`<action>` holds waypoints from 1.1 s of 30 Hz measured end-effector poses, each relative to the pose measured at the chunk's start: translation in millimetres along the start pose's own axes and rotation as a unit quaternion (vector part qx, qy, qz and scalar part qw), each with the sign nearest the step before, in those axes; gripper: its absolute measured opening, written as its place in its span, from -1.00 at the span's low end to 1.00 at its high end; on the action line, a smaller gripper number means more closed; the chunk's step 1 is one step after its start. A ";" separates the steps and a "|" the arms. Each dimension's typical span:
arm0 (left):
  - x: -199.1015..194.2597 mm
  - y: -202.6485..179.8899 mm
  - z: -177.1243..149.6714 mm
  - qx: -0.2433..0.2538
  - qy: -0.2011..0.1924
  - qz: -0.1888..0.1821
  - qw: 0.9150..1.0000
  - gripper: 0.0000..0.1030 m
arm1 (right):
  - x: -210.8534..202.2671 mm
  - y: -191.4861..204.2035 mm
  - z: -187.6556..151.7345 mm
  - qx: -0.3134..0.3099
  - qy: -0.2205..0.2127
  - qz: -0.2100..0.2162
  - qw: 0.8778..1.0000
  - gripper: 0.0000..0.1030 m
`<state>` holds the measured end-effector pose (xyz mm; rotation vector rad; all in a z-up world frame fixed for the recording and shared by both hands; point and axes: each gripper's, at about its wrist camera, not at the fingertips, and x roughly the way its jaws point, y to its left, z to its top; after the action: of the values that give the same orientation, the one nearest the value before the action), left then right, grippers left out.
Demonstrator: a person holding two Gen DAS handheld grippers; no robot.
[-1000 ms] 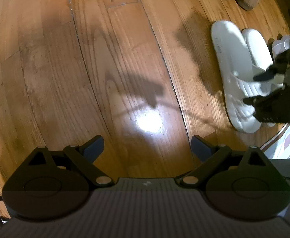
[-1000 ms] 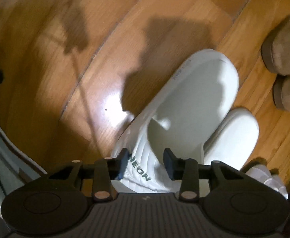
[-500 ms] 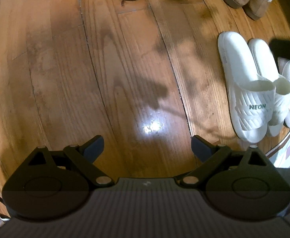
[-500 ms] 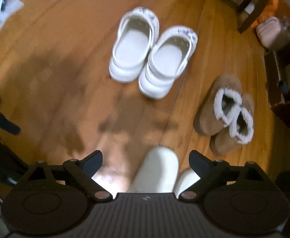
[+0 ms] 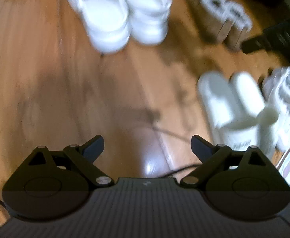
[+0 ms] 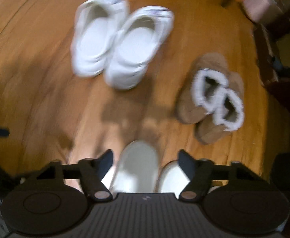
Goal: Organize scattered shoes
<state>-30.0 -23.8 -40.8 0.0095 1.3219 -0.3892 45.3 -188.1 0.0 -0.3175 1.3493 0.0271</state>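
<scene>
Hand-held grippers (image 5: 146, 145) (image 6: 145, 159) both spread wide and empty over glossy wood planks (image 5: 45, 89), rounded white clogs (image 6: 121, 45), fleece-lined tan slippers (image 6: 212, 97)

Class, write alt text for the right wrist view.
An open gripper hangs over a wooden floor, above the toes of two white slides. Ahead sit paired white clogs and, to their right, brown fleece-lined slippers; the picture is blurred.
</scene>
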 end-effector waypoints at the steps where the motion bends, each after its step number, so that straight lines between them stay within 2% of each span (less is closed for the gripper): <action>1: 2.6 -2.5 4.0 0.001 -0.007 -0.003 1.000 0.86 | 3.2 -24.9 4.9 0.058 0.001 0.029 0.998 -0.21; 2: 5.4 -4.8 7.9 0.001 -0.012 -0.004 1.000 0.86 | 4.8 -38.4 6.5 0.089 0.003 0.047 0.995 -0.48; 3: 8.2 -6.9 11.7 0.001 -0.014 -0.001 1.000 0.86 | 4.9 -54.7 8.3 0.124 -0.002 0.075 0.989 -0.68; 5: 15.4 -16.1 29.0 -0.004 -0.022 0.004 1.000 0.79 | 1.9 -82.1 11.7 0.176 -0.017 0.121 0.977 -0.93; 6: 16.5 -20.7 37.7 -0.004 -0.025 0.005 1.000 0.78 | -1.3 -90.3 12.9 0.187 -0.026 0.133 0.973 -0.94; 7: 17.3 -26.1 47.0 0.000 -0.031 0.001 1.000 0.66 | -4.8 -100.3 13.5 0.197 -0.036 0.140 0.970 -0.94; 10: 26.3 -50.4 79.7 0.015 -0.049 -0.014 0.999 0.59 | -11.9 -133.6 13.4 0.233 -0.059 0.154 0.958 -0.94; 12: 34.1 -65.9 101.5 0.014 -0.060 -0.020 0.998 0.57 | -10.5 -159.9 10.1 0.270 -0.067 0.158 0.947 -0.76; 13: 37.6 -71.4 108.9 0.013 -0.064 -0.019 0.998 0.57 | -3.9 -173.3 7.3 0.287 -0.059 0.146 0.945 -0.69; 15: 50.6 -86.2 129.8 0.008 -0.066 -0.016 0.998 0.57 | 10.5 -187.7 2.1 0.301 -0.038 0.101 0.947 -0.66; 18: 69.1 -106.8 158.4 0.002 -0.068 -0.010 0.998 0.57 | 17.9 -195.5 -2.6 0.302 -0.030 0.100 0.948 -0.66; 22: 91.5 -119.1 185.7 -0.014 -0.077 0.012 0.997 0.57 | 14.3 -211.8 -13.0 0.337 -0.043 0.156 0.928 -0.61; 26: 105.5 -117.2 204.9 -0.048 -0.082 0.027 0.995 0.55 | 15.6 -215.4 -13.0 0.337 -0.048 0.164 0.926 -0.51; 30: 125.8 -126.9 220.1 -0.023 -0.077 0.057 0.995 0.55 | 21.0 -217.1 -11.8 0.336 -0.048 0.166 0.926 -0.50; 33: 139.4 -128.8 226.9 -0.022 -0.071 0.074 0.994 0.55 | 25.0 -218.3 -10.8 0.334 -0.049 0.167 0.926 -0.49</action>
<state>173.5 -233.4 -86.9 0.0422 1.1799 -0.2304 84.6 -403.7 19.7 0.4873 1.2215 -0.1304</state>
